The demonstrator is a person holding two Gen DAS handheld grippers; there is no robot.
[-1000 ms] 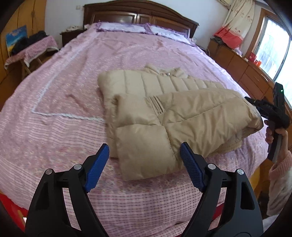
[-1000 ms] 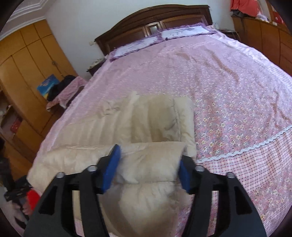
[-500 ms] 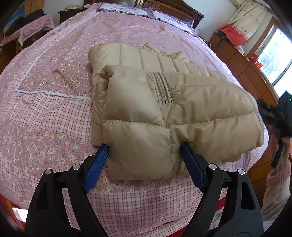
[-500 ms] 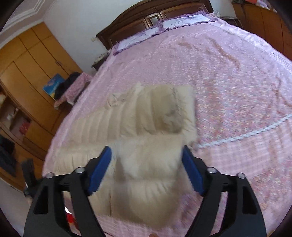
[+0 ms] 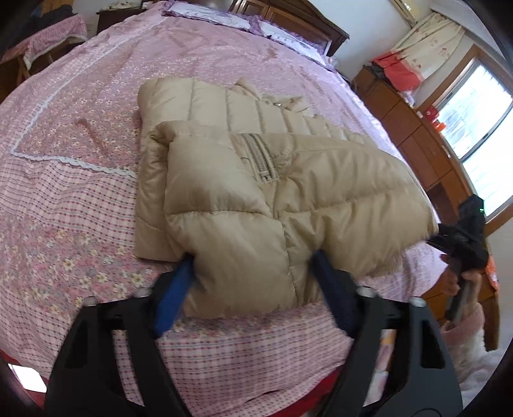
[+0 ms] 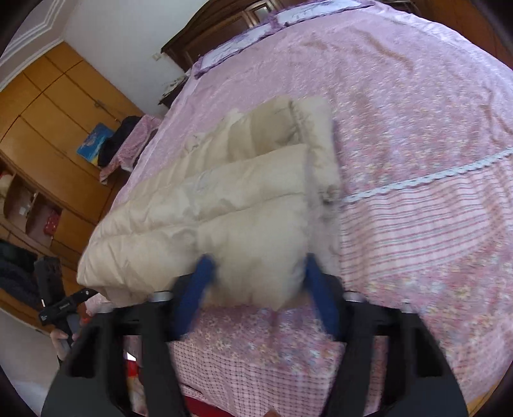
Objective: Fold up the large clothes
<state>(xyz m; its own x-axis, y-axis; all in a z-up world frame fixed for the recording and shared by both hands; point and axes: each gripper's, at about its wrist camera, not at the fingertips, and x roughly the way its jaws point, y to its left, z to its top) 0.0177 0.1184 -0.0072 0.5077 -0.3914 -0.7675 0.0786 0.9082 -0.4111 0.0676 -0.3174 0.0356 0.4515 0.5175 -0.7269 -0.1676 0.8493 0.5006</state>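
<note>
A beige puffer jacket (image 5: 256, 179) lies folded on the pink bed (image 5: 64, 192), its lower half doubled over the upper half. My left gripper (image 5: 253, 279) is open, its blue fingers either side of the jacket's near left corner. My right gripper (image 6: 256, 282) is open, its blue fingers either side of the jacket (image 6: 224, 205) at its near right corner. The right gripper also shows in the left wrist view (image 5: 461, 234), at the jacket's far right edge. The left gripper shows in the right wrist view (image 6: 61, 304), lower left.
Pillows (image 5: 224, 19) and a dark headboard (image 6: 224, 25) stand at the bed's far end. Wooden cabinets (image 5: 426, 141) and a window (image 5: 474, 122) lie to the right. A wardrobe (image 6: 57, 128) and a cluttered side table (image 5: 48, 35) stand to the left.
Both grippers have moved forward to the folded jacket's near edge. Their open fingers now straddle its two near corners, where earlier they hung back from it.
</note>
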